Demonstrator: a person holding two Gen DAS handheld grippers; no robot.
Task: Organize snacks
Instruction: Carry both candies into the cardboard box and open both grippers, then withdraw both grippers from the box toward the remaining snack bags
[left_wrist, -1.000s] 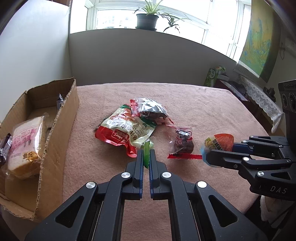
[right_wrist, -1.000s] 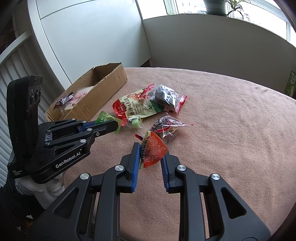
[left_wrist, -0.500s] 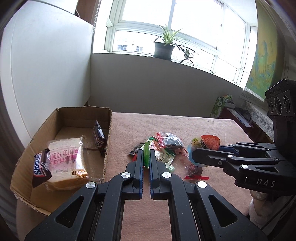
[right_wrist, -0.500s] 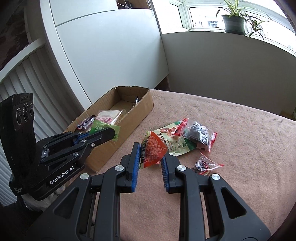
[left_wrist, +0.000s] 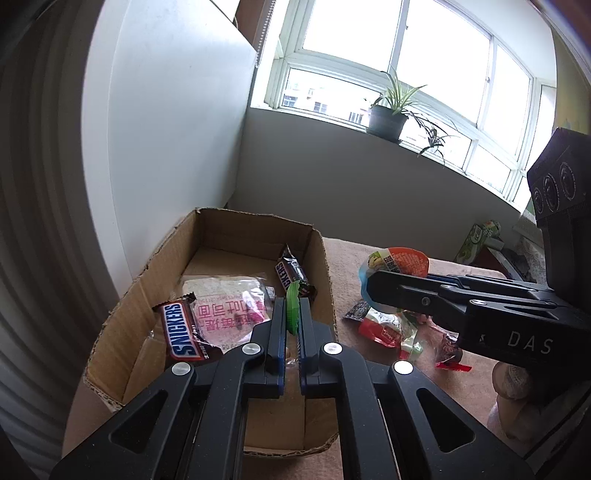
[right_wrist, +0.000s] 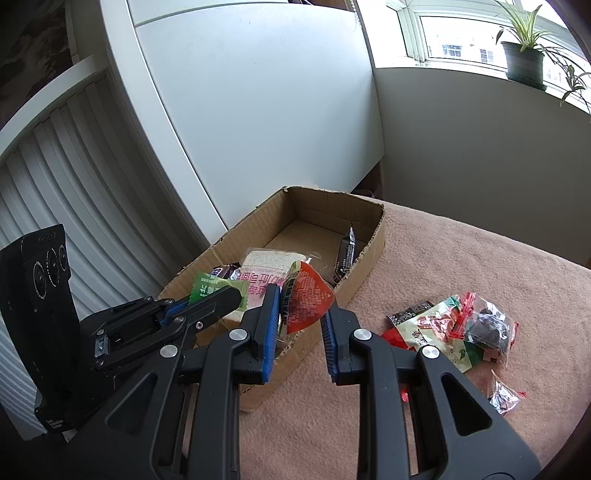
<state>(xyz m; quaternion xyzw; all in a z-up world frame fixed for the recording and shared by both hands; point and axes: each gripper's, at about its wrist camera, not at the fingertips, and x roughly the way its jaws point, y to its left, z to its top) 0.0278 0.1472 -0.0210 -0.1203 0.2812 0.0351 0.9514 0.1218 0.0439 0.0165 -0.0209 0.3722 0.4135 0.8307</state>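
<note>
My left gripper (left_wrist: 291, 314) is shut on a small green snack packet (left_wrist: 293, 309) and holds it over the near right part of the cardboard box (left_wrist: 122, 314). It also shows in the right wrist view (right_wrist: 221, 295) with the green packet (right_wrist: 208, 288). My right gripper (right_wrist: 299, 306) is shut on an orange-red jelly cup (right_wrist: 306, 299), held above the box's right wall; it shows in the left wrist view (left_wrist: 373, 288) with the cup (left_wrist: 399, 260). The box holds a bread pack (left_wrist: 225, 306) and Snickers bars (left_wrist: 183, 332).
Several loose snack bags (right_wrist: 450, 332) lie on the pink tablecloth (right_wrist: 480, 266) right of the box, with a small red-wrapped one (right_wrist: 504, 397) nearer. A white cabinet (right_wrist: 258, 110) stands behind the box. A potted plant (left_wrist: 388, 118) sits on the windowsill.
Both grippers have risen and swung left from the snack pile to the box, each still holding its snack. The box now fills the middle of both views.
</note>
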